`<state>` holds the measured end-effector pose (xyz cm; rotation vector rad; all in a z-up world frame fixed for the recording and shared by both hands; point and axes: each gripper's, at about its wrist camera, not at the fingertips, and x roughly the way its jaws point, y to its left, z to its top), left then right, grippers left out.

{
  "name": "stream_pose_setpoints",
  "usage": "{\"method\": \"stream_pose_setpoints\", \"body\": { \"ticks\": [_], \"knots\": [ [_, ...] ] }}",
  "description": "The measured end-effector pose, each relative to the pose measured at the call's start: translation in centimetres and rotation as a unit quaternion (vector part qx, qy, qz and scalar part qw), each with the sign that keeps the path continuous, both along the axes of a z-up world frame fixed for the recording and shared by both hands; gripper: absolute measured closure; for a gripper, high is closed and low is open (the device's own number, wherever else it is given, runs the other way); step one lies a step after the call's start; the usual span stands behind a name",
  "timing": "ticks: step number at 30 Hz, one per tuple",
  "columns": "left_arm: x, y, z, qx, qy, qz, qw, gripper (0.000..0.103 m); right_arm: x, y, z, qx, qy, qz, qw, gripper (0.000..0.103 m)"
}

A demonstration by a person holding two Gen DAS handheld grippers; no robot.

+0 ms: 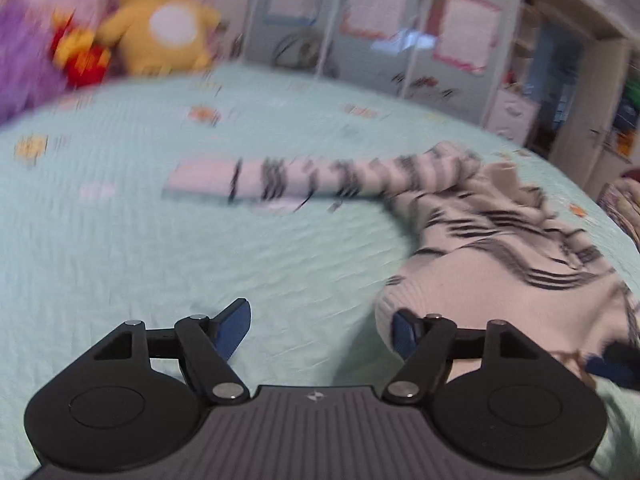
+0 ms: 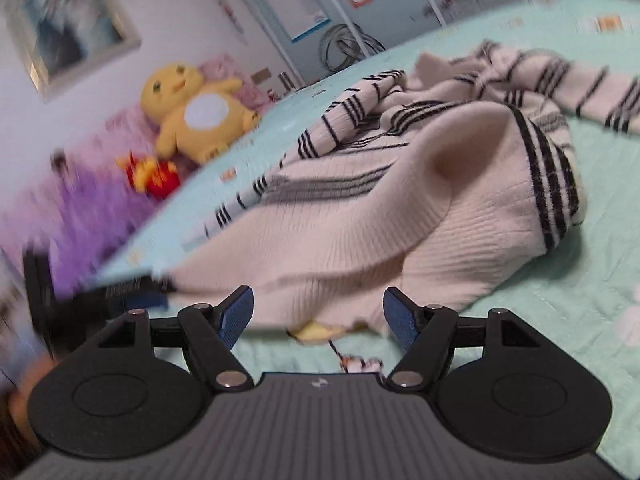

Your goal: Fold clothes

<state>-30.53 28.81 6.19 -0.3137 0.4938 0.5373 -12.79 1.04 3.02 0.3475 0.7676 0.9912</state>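
A cream knitted sweater [image 1: 492, 256] with black stripes lies rumpled on the mint bedspread [image 1: 160, 240], one sleeve [image 1: 280, 182] stretched out to the left. My left gripper [image 1: 322, 330] is open low over the bed; its right fingertip touches the sweater's ribbed hem, its left one is over bare bedspread. In the right wrist view the sweater [image 2: 400, 200] bulges up just ahead, and my right gripper [image 2: 318, 316] is open with the hem lying between its blue pads. The other gripper [image 2: 120, 292] shows blurred at the hem's left end.
A yellow plush toy [image 1: 160, 24], a small red toy [image 1: 80, 56] and purple fluffy bedding [image 1: 20, 60] sit at the head of the bed. Glass wardrobe doors [image 1: 380, 20] and shelves [image 1: 560, 80] stand beyond the bed. Both views are motion-blurred.
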Motion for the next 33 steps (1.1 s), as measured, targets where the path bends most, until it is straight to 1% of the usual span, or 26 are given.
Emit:
{"method": "stream_pose_setpoints", "body": {
  "ticks": [3, 4, 6, 9, 10, 12, 13, 14, 16, 19, 22, 25, 28, 30, 32, 33],
  "knots": [
    [0.8, -2.3, 1.0, 0.071, -0.003, -0.011, 0.9974, 0.027, 2.7, 0.5, -0.6, 0.032, 0.056, 0.008, 0.998, 0.031],
    [1.3, -2.5, 1.1, 0.084, 0.008, -0.005, 0.9964, 0.027, 3.5, 0.5, -0.8, 0.041, 0.066, -0.003, 0.997, 0.031],
    [1.6, -2.5, 1.2, 0.092, 0.015, 0.006, 0.9956, 0.027, 5.2, 0.2, -1.1, 0.085, 0.090, -0.022, 0.992, 0.031],
    [1.3, -2.6, 1.4, 0.098, 0.015, 0.023, 0.9948, 0.027, 7.5, -0.3, -1.8, 0.154, 0.135, -0.037, 0.978, 0.031],
    [1.2, -2.7, 1.5, 0.100, 0.014, 0.031, 0.9944, 0.027, 8.1, -0.3, -1.9, 0.170, 0.145, -0.037, 0.974, 0.031],
    [1.0, -2.8, 1.7, 0.103, 0.011, 0.045, 0.9936, 0.026, 8.9, -0.1, -2.2, 0.186, 0.154, -0.038, 0.970, 0.031],
    [1.0, -2.7, 1.6, 0.096, 0.015, 0.043, 0.9944, 0.025, 9.3, 0.0, -2.3, 0.193, 0.158, -0.038, 0.968, 0.031],
    [1.0, -2.6, 1.5, 0.088, 0.021, 0.041, 0.9951, 0.020, 9.5, 0.1, -2.5, 0.197, 0.161, -0.038, 0.966, 0.031],
    [0.9, -2.4, 1.2, 0.072, 0.031, 0.035, 0.9963, 0.013, 9.6, -0.1, -2.9, 0.192, 0.157, -0.040, 0.968, 0.031],
    [0.9, -2.0, 0.8, 0.049, 0.046, 0.028, 0.9973, 0.017, 9.2, -0.8, -3.3, 0.190, 0.152, -0.039, 0.969, 0.032],
    [0.9, -1.6, 0.4, 0.025, 0.062, 0.020, 0.9976, 0.017, 8.0, -2.2, -3.0, 0.187, 0.144, -0.043, 0.971, 0.032],
    [0.8, -1.2, 0.0, 0.002, 0.077, 0.012, 0.9969, 0.017, 6.9, -4.3, -3.2, 0.196, 0.164, -0.068, 0.964, 0.029],
    [0.8, -0.9, -0.5, -0.022, 0.092, 0.004, 0.9955, 0.017, 5.6, -5.9, -3.7, 0.207, 0.176, -0.089, 0.958, 0.029],
    [-0.1, -1.3, -0.2, -0.020, 0.088, 0.019, 0.9958, 0.017, 4.8, -6.5, -3.9, 0.214, 0.180, -0.096, 0.955, 0.029],
    [-1.0, -1.8, 0.0, -0.017, 0.072, 0.008, 0.9972, 0.017, 4.1, -6.6, -3.8, 0.217, 0.181, -0.098, 0.954, 0.029],
    [-1.4, -2.1, 0.1, -0.016, 0.064, 0.002, 0.9978, 0.017, 3.8, -6.3, -3.7, 0.212, 0.177, -0.098, 0.956, 0.029]
  ]
}}
